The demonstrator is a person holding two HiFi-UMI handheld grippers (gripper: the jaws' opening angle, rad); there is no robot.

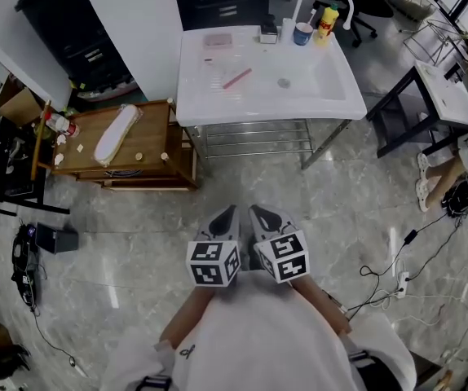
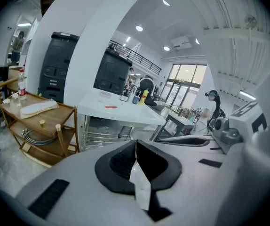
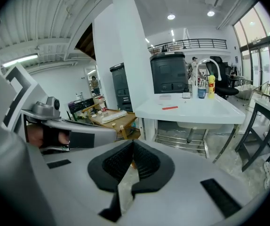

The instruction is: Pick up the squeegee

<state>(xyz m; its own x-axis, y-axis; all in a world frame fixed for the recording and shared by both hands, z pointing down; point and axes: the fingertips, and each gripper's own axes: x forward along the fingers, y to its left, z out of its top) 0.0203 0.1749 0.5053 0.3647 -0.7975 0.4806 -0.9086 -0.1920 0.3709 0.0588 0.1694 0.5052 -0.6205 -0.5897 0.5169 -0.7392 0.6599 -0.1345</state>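
Currently the left gripper [image 1: 231, 212] and right gripper [image 1: 255, 212] are both sitting pressed together, empty; arriving shut, they are risking shoving the thin red squeegee [image 1: 236, 78] across the table [image 1: 187, 108].

The white sink table [image 1: 315, 88] bears a red squeegee [image 1: 236, 78], a blue cup [image 1: 302, 33] and a yellow bottle [image 1: 327, 23].

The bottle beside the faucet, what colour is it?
The bottle is yellow; the head view shows it best.
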